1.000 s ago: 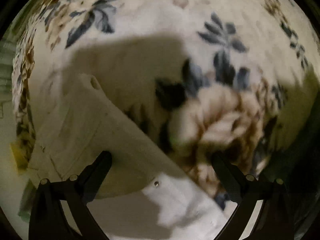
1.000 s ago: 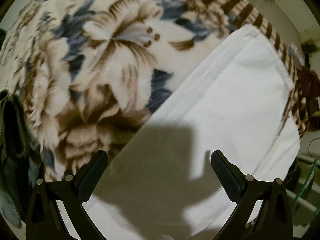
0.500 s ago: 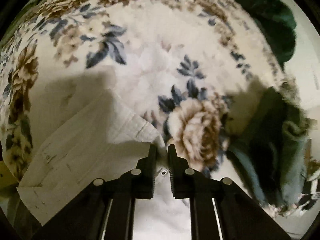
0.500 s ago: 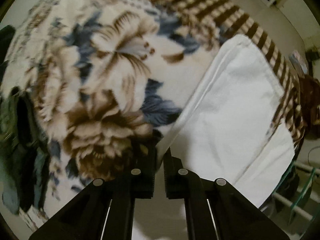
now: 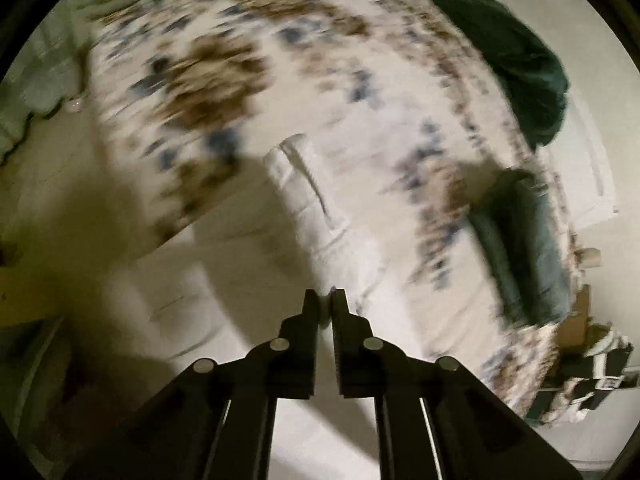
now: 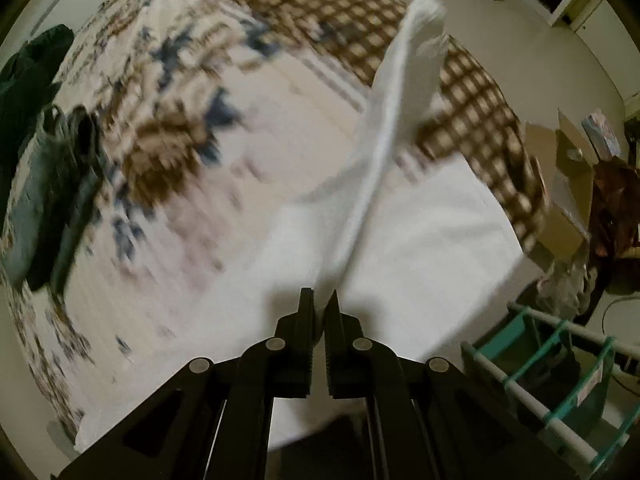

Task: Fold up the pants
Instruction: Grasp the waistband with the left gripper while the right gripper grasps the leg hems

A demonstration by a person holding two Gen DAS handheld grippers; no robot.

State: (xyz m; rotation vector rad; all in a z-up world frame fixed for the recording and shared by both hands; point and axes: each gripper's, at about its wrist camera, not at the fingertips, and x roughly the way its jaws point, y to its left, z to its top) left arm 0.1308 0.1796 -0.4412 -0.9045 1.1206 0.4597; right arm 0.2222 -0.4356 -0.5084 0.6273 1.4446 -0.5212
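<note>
White pants (image 6: 384,168), cream blanket (image 6: 180,152) with brown-and-blue flowers, dark green cloth (image 5: 520,64), black grippers (image 5: 325,300).

A home bedroom: a bed spread with a floral fleece blanket (image 5: 304,80) and a brown checked cover (image 6: 472,92) at twelve o'clock. Dark green clothes (image 5: 520,64) lie heaped at two o'clock, and open cardboard boxes (image 6: 568,184) and a teal-and-white rack (image 6: 560,376) crowd the floor around four o'clock.

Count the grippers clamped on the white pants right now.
2. The left gripper pinches the white pants near the waistband; the right gripper pinches a lifted leg fold.
</note>
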